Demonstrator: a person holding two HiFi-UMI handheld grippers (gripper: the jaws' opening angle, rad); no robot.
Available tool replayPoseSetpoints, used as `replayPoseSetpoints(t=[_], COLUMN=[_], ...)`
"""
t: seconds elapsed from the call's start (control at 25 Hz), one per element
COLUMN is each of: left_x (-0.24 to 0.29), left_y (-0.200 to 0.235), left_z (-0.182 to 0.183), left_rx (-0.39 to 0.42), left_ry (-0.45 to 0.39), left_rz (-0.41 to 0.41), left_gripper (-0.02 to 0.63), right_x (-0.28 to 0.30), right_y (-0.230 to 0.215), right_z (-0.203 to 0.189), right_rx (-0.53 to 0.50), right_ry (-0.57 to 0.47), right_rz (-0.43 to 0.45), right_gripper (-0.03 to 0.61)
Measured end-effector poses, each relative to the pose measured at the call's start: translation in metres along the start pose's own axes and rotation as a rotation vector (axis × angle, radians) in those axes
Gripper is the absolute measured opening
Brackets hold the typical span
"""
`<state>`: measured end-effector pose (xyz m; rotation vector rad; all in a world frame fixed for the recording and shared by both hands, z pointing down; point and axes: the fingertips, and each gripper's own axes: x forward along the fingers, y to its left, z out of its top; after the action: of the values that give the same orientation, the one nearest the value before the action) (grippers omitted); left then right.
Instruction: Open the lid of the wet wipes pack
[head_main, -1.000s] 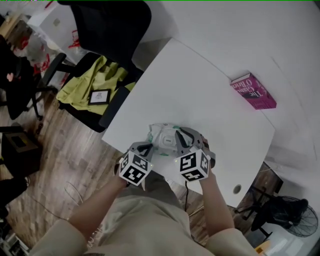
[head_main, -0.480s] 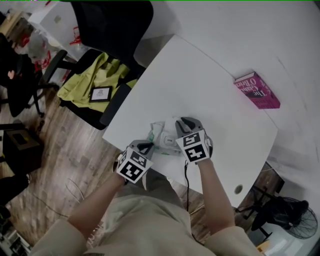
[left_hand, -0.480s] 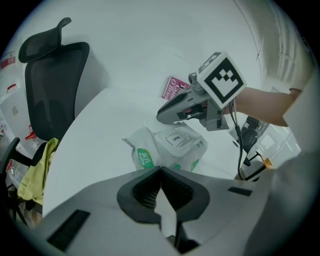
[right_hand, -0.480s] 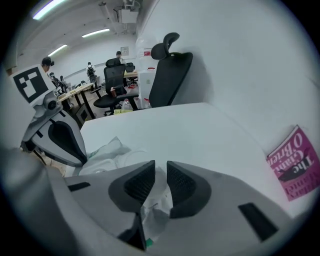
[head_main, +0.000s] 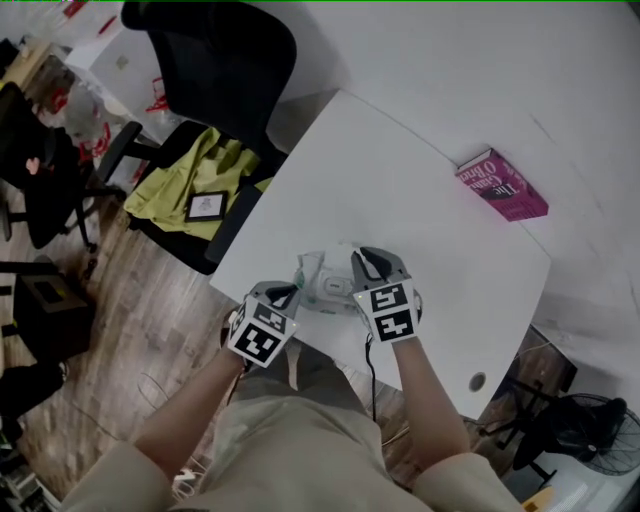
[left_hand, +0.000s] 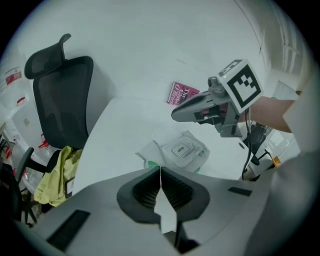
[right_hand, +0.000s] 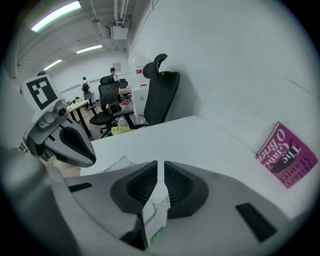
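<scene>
Your left gripper (head_main: 287, 292) sat shut at the corner of the wipes pack (head_main: 327, 283) (lid (left_hand: 181, 149) down); your right gripper (head_main: 363, 256) hung just above, jaws closing on nothing.

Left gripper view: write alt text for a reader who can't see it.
A wet wipes pack lies on a white table, lid down, beyond the left gripper, which is shut and empty. The right gripper hangs over the pack, its jaws closing with nothing between them; a pink book and a black chair stand behind.
</scene>
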<state>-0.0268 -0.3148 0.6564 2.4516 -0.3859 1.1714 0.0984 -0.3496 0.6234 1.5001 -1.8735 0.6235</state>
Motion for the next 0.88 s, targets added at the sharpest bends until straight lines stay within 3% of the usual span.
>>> replayPoseSetpoints(t=[0.52,0.88], left_x=[-0.146,-0.233], left_y=[-0.001,-0.035], left_z=[0.155,0.229], left_rx=[0.089,0.212], left_ry=[-0.407,-0.624], left_rz=[0.126,0.129], left_gripper=[0.025,0.025], right_x=[-0.179,-0.277], right_y=[0.0,0.004], right_z=[0.139,0.194], right_rx=[0.08,0.077], right_ry=[-0.442,-0.676], right_rz=[-0.067,-0.117], right_gripper=[0.038,0.029])
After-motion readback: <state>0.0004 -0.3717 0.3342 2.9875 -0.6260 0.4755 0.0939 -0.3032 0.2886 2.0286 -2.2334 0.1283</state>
